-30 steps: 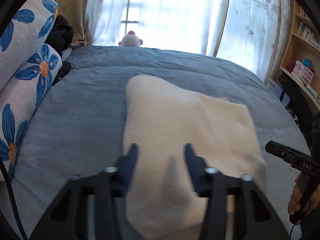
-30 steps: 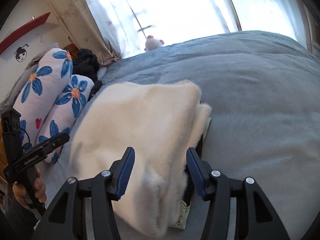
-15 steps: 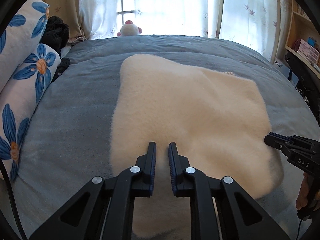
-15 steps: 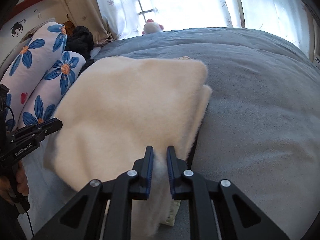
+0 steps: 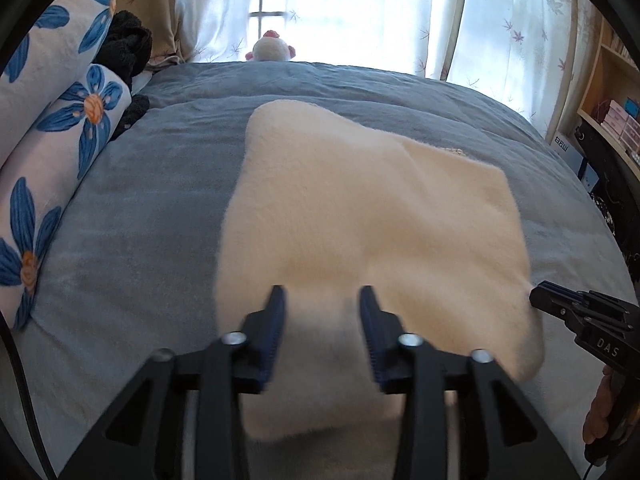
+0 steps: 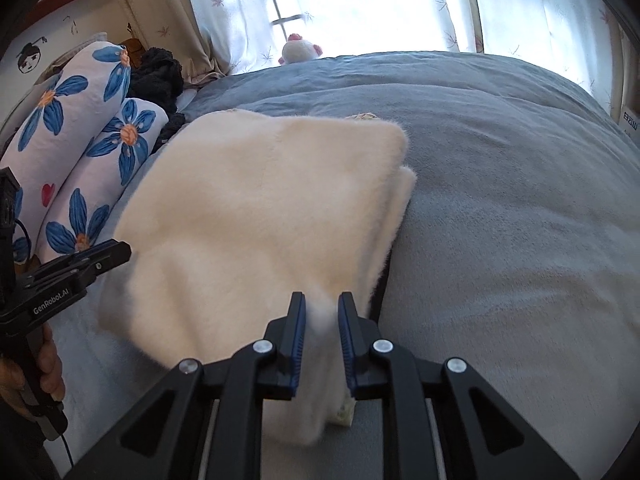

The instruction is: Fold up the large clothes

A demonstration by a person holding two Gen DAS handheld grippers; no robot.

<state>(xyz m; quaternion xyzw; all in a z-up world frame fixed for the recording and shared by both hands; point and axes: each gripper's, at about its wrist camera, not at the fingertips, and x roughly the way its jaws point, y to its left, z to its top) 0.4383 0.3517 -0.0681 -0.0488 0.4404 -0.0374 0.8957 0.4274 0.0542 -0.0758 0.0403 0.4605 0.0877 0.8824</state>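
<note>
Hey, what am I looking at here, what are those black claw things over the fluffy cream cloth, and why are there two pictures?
There is no robot here. A person holds a two-finger black gripper in each hand, and each gripper carries a wide-angle camera looking along its fingers, so you get one picture per hand.

In the left-hand view, the left gripper hangs over the near edge of a folded fluffy cream garment. Its jaws are opening, with the fleece beneath them and not pinched. The right gripper shows at that picture's right edge.

In the right-hand view, the right gripper has a tuft of the garment's near corner between its narrow jaws, which are easing apart.

The garment lies on a grey-blue bed cover. White bolsters with blue flowers lie along the left side, and a small pink-and-white plush toy sits by the curtained window.
</note>
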